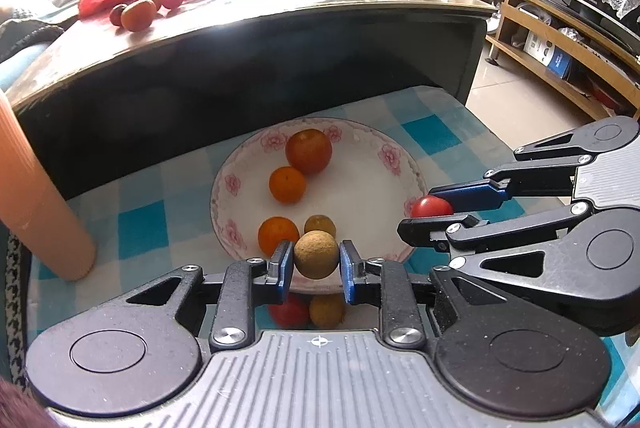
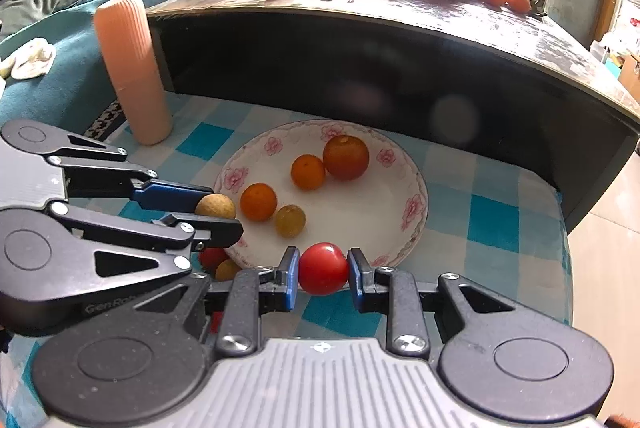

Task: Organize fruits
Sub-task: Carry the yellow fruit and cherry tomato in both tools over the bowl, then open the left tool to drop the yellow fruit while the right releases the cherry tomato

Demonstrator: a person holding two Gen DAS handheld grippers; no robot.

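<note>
- The flowered plate (image 1: 240,172) lies just ahead of both claws and holds three orange fruits and one small yellowish fruit (image 2: 290,221).
- The left gripper (image 1: 316,260), tilted downward, is clamped on a brown longan (image 1: 316,254) over the plate's near rim.
- The right gripper (image 2: 323,270), likewise tilted, is clamped on a red tomato (image 2: 323,268) at the near rim.
</note>
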